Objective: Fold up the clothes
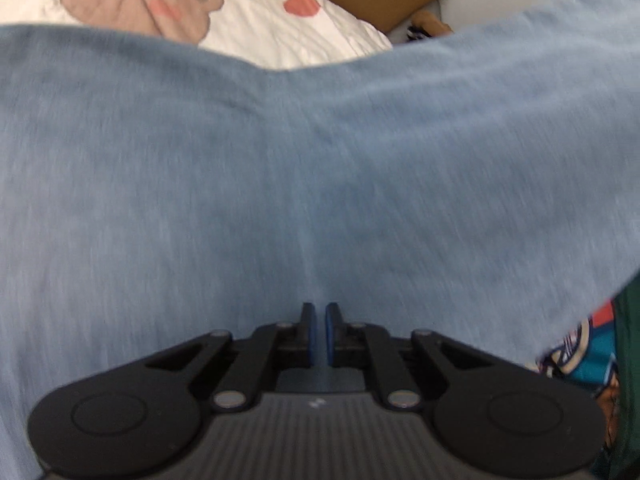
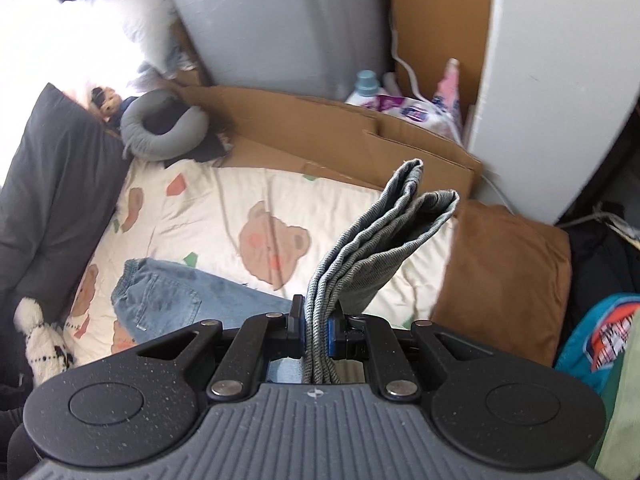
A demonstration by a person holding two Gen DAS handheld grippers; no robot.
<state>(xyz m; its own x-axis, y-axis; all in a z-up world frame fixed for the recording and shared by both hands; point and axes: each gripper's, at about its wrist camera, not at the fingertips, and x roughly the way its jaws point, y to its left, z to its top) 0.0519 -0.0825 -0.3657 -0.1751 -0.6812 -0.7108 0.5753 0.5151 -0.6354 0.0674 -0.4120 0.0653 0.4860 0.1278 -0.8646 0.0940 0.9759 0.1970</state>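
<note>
I am looking down over the bed, where the bear-print quilt (image 2: 224, 216) is spreading cream under everything, its brown bears and red patches showing in both wrist views. Behind it a flattened cardboard sheet (image 2: 320, 128) is lying against a grey wall panel (image 2: 276, 20), and a dark pillow (image 2: 52, 184) is sitting at the quilt's left edge. A brown cushion (image 2: 504, 276) is lying at the right edge of the quilt.

In my left view the light blue garment (image 1: 280, 184) is filling nearly the whole frame, draped and blurred. My left gripper (image 1: 319, 336) is clenching, its blue pads nearly together, and the cloth is running down to the slit between them, so I am taking it as pinched there, though the blur is making the contact hard to see.

On the quilt a pair of blue jeans (image 2: 168, 304) is lying flat, waistband toward the left, well apart from my right gripper (image 2: 318, 334). That gripper is clamping a folded grey cloth (image 2: 384, 240), whose stacked layers are standing up between the pads and leaning to the right.

A grey neck pillow (image 2: 160, 136) is curling near the dark pillow, and a small white plush toy (image 2: 40, 340) is lying at the lower left
</note>
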